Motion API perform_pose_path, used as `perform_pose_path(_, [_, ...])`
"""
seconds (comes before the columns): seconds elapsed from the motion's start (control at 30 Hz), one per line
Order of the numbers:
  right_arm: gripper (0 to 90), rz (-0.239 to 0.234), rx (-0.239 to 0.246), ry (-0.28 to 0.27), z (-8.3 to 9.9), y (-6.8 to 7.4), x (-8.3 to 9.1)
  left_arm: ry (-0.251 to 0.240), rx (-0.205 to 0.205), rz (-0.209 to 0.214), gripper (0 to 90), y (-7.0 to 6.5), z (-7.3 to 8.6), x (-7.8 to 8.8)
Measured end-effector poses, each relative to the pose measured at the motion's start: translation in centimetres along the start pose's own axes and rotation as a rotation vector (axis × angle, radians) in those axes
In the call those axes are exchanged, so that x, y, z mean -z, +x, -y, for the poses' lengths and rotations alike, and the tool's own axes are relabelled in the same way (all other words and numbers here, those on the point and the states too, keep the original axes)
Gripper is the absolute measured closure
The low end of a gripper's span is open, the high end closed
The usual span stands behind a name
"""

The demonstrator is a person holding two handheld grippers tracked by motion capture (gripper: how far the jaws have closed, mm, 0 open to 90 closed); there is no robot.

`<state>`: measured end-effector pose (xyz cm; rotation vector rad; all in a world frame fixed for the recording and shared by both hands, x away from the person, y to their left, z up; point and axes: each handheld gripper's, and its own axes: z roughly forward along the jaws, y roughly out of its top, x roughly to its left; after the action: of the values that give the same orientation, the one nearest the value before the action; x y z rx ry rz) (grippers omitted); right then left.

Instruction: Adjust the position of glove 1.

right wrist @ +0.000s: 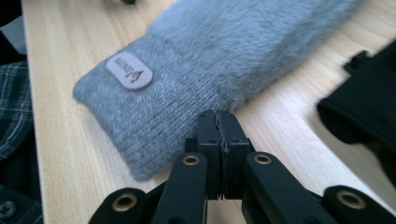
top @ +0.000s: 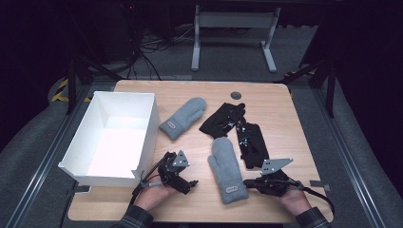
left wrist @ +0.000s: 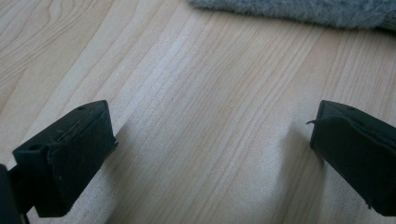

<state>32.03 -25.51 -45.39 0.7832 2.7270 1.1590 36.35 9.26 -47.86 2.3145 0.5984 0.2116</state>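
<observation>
1. At the far left I see a white box (top: 114,137), open at the top, sitting on the bench (top: 199,199) with its near corner hanging past the edge.
2. My left claw (top: 189,183) rests low over bare wood just right of the box, its jaws spread wide with nothing between them.
3. Behind it a grey mitten (top: 184,118) lies slanted beside the box's right wall.
4. The second grey mitten (top: 227,168) lies lengthwise near the front edge, cuff toward me, label patch up.
5. Two black gloves (top: 235,126) lie behind and to the right of it.
6. My right claw (top: 248,182) is at that mitten's cuff edge, jaws pressed together; in the right gripper view (right wrist: 218,122) the tips touch the knit, but I cannot tell whether any fabric is pinched.
</observation>
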Motion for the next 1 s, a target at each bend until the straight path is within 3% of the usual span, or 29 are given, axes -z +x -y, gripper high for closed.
perform_pose_path(0.43, [90.0, -0.057, 0.092, 0.031, -1.8, 2.4, -3.0, 0.001, 0.003, -0.002, 0.1, 0.0, 0.0, 0.0])
perform_pose_path(0.67, [90.0, -0.098, 0.102, -0.015, -2.2, 2.7, -3.9, 0.0, 0.005, -0.002, 0.1, 0.0, 0.0, 0.0])
perform_pose_path(0.73, [90.0, -0.075, 0.123, 0.02, -2.6, 3.0, -4.2, 0.0, 0.005, -0.002, 0.1, 0.0, 0.0, -0.1])
perform_pose_path(0.83, [89.9, -0.071, 0.14, 0.006, -2.7, 3.2, -4.5, 0.0, 0.006, -0.001, 0.1, -0.1, 0.0, -0.1])
perform_pose_path(0.9, [88.6, -0.036, 0.141, 0.016, -2.7, 2.9, -4.1, 0.001, 0.008, -0.003, 0.1, -0.1, -0.1, -0.1])
perform_pose_path(1.0, [75.0, 0.009, 0.115, 0.0, -2.6, 2.5, -3.2, 0.009, 0.01, -0.012, 0.3, -0.1, -0.1, 0.0])
